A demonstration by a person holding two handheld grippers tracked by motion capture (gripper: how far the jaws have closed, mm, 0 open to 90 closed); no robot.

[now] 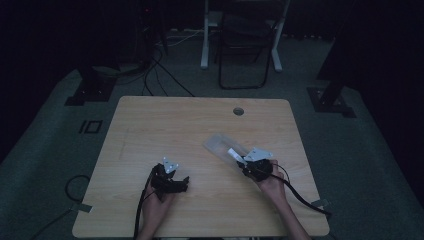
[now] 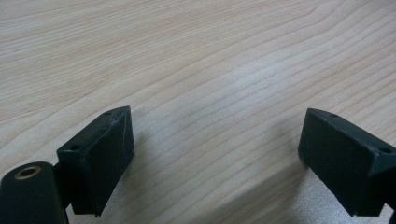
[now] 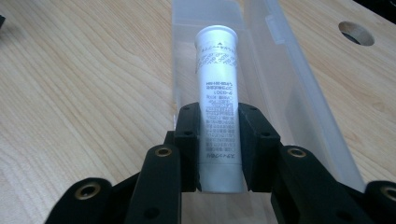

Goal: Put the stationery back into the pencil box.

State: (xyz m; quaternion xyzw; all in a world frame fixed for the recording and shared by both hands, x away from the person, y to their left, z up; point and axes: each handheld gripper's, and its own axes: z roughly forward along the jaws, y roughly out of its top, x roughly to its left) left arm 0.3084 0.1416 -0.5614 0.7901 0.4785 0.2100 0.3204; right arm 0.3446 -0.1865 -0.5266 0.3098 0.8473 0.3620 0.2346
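My right gripper [image 3: 219, 135] is shut on a white tube [image 3: 217, 88] with printed text, its two pads pressed on the tube's sides. The tube points away from me over a clear plastic case [image 3: 261, 70] that lies open on the wooden table. From above, the right gripper [image 1: 243, 162] sits at the near end of the clear case [image 1: 220, 145], the white tube [image 1: 233, 154] showing just ahead of it. My left gripper [image 1: 186, 181] rests low on the table at the front left, jaws wide apart. In its own view the left gripper [image 2: 215, 154] has bare wood between its pads.
The wooden table [image 1: 165, 125] has a round cable hole [image 1: 238, 111] near its far edge. A folding chair [image 1: 245, 45] and cables stand on the dark floor beyond. Cables trail from both grippers off the table's near side.
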